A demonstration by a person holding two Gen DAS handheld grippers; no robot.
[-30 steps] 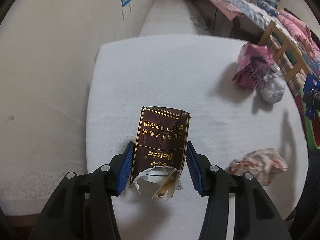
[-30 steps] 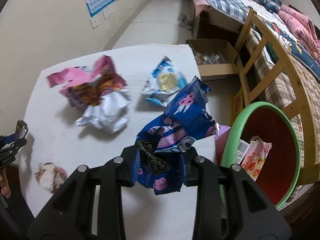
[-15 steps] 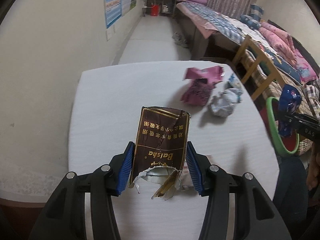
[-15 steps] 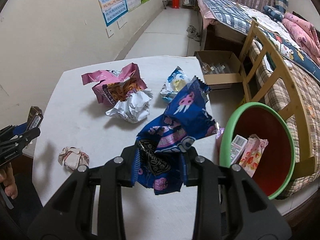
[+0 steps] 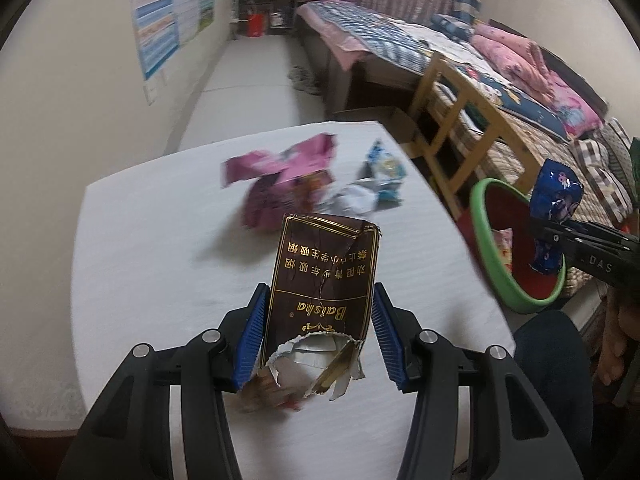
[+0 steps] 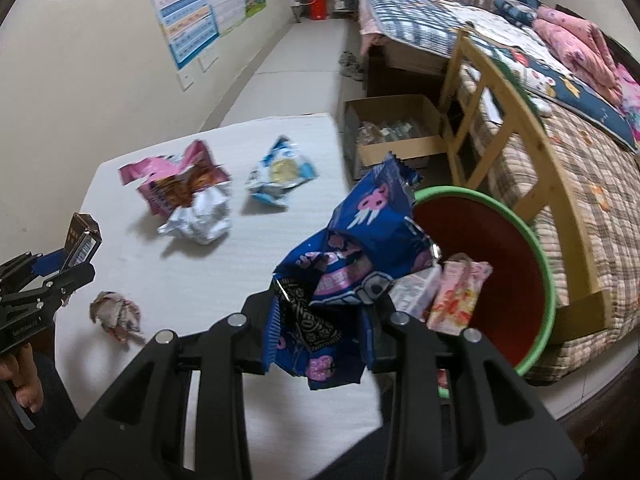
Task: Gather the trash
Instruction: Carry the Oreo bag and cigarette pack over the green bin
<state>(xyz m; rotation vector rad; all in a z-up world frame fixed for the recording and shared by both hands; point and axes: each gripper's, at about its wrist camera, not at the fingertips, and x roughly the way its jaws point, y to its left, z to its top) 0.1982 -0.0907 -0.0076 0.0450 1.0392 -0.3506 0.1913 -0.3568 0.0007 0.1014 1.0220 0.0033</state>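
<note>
Brown cigarette pack (image 5: 324, 280) with gold print stands pinched between the blue pads of the left tongs (image 5: 320, 332) at frame centre — long axis upright, torn open end toward the lower edge, over the white table (image 5: 160, 264). Right tongs (image 6: 320, 320) clamp a crumpled blue wrapper (image 6: 352, 248), its long axis slanting to the upper right, beside the green-rimmed bin (image 6: 548, 280) — pink wrapper (image 6: 176, 184), white paper wad (image 6: 200, 220) and light-blue packet (image 6: 280, 172) lie on the table, upper left.
</note>
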